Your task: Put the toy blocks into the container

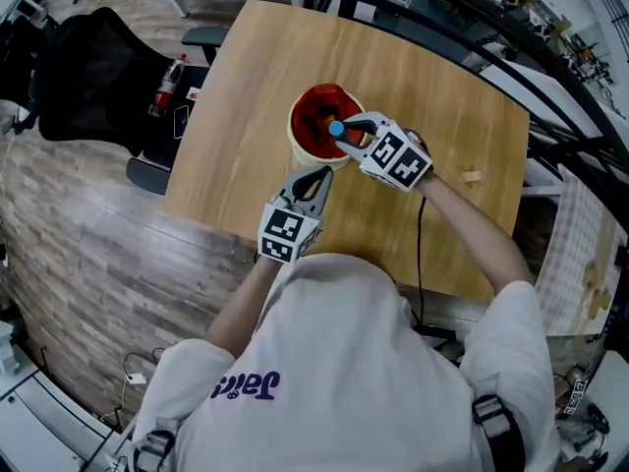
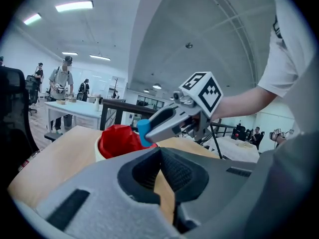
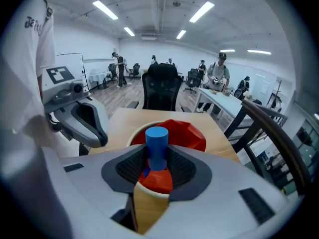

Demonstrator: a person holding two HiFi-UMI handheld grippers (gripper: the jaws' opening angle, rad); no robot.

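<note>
A cream container [image 1: 298, 147] with a crumpled red lining stands at the middle of the wooden table [image 1: 246, 116]. My right gripper [image 1: 344, 132] is shut on a blue cylinder block [image 1: 336, 128], which it holds upright over the container's near rim. The right gripper view shows the blue block [image 3: 156, 146] between the pads, with the red lining [image 3: 187, 133] behind and below it. My left gripper [image 1: 316, 177] points at the container from the near side, jaws together and empty. From the left gripper view, the blue block [image 2: 143, 132] hangs by the container [image 2: 117, 141].
A small pale wooden block [image 1: 472, 176] lies on the table at the right. A black office chair [image 1: 93, 77] and a red bottle [image 1: 169, 85] stand off the table's left edge. People work at tables [image 2: 75, 108] far behind.
</note>
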